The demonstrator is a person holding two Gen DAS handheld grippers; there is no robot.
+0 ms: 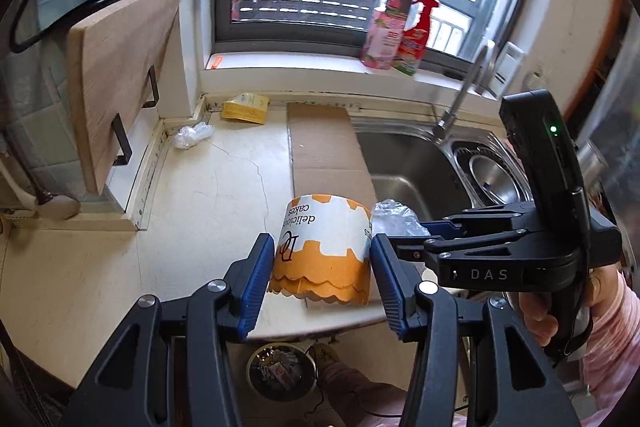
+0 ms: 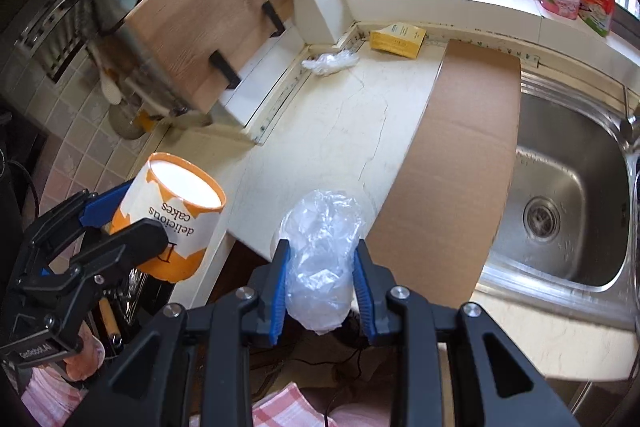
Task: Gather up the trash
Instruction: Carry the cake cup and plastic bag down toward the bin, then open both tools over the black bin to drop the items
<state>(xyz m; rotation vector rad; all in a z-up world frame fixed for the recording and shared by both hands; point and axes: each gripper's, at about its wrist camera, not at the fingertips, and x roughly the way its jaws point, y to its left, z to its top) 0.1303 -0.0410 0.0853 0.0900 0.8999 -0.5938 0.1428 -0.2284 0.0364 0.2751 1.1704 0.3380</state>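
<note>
My left gripper (image 1: 322, 255) is shut on an orange and white paper cake cup (image 1: 324, 247) and holds it over the counter's front edge; it also shows in the right wrist view (image 2: 176, 219). My right gripper (image 2: 320, 263) is shut on a crumpled clear plastic bag (image 2: 320, 259), seen from the left wrist view too (image 1: 394, 217). A second crumpled plastic bag (image 2: 332, 62) and a yellow packet (image 2: 398, 39) lie on the counter near the back wall. A round bin (image 1: 280, 371) with trash sits below the counter edge.
A flat cardboard sheet (image 2: 460, 163) lies on the counter beside the steel sink (image 2: 560, 195). A wooden cutting board (image 1: 116, 75) hangs at the left. Two spray and soap containers (image 1: 396, 35) stand on the window sill. A faucet (image 1: 468, 87) rises behind the sink.
</note>
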